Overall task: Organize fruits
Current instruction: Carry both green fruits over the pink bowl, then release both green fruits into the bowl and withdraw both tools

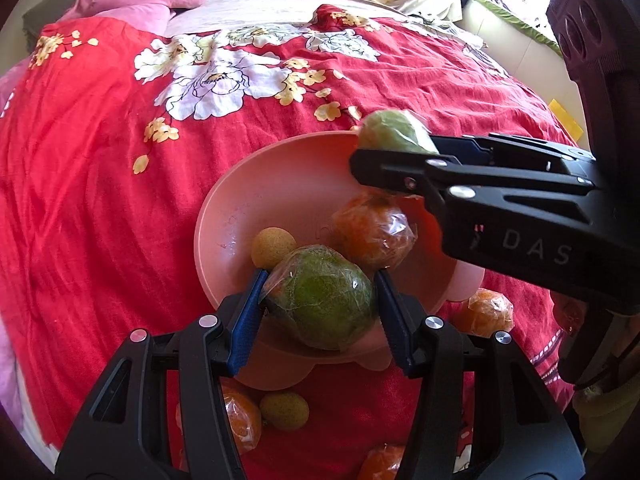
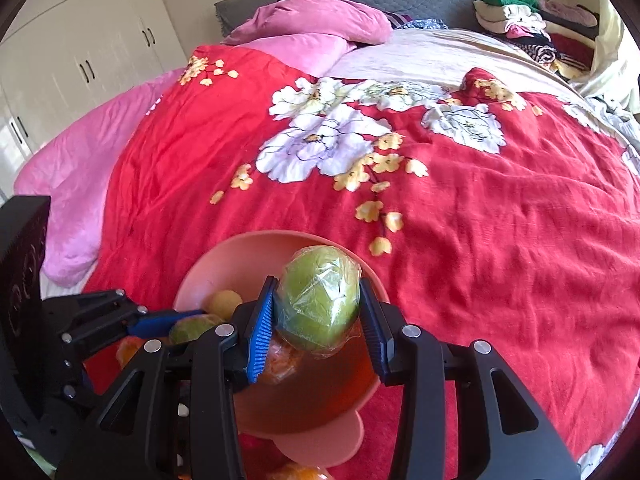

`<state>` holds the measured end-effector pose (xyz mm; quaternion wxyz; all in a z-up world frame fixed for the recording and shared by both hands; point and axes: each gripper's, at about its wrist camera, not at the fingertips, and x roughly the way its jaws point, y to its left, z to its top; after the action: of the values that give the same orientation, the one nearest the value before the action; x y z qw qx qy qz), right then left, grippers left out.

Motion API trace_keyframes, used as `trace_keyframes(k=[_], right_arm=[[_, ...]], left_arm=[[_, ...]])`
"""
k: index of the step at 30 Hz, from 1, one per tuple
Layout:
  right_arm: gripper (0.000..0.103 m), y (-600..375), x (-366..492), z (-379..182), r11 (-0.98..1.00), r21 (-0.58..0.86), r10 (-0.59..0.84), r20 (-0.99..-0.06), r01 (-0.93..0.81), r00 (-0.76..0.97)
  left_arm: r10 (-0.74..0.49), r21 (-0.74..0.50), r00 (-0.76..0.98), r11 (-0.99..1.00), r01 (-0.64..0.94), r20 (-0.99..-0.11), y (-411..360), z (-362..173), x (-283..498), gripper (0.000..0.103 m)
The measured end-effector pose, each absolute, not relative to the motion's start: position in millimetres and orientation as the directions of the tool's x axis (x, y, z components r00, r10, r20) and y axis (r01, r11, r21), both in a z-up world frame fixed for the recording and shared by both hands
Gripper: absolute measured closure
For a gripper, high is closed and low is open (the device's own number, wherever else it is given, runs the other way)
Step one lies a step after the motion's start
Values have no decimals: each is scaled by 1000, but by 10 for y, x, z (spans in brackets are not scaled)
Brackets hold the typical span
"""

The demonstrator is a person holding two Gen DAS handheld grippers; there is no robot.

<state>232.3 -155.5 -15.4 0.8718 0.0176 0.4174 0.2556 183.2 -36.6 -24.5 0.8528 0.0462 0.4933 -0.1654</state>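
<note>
We see a red bedspread of thin, wrinkled, matt cloth. The pink bowl looks like smooth plastic with a soft shine. The green fruit and the orange fruit are wrapped in glossy, crinkled film. The small yellow fruit has a rough, dull skin.

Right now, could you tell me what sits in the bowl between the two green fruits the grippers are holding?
In the left wrist view, a wrapped orange lies in the pink bowl between the left gripper's green fruit and the right gripper's green fruit.
</note>
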Motion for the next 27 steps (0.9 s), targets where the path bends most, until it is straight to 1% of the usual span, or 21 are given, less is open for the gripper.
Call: trace_keyframes(k=[9,19,27], right_arm=[[64,-1555,2363,-230,876,244,447,-735,-415,510],[62,-1581,2341,-247,878,251,449,-728,-408,518],[62,-1671,2309,-148,876,263,459,-713,-404,530]], left_arm=[[-238,-87,457,941,326,-857,-368,-247,1841,57],[-238,-88,459,942,324,-856,-365,-252,1844,57],[-235,-85,459,943,322,-857,-368,-258,1851,57]])
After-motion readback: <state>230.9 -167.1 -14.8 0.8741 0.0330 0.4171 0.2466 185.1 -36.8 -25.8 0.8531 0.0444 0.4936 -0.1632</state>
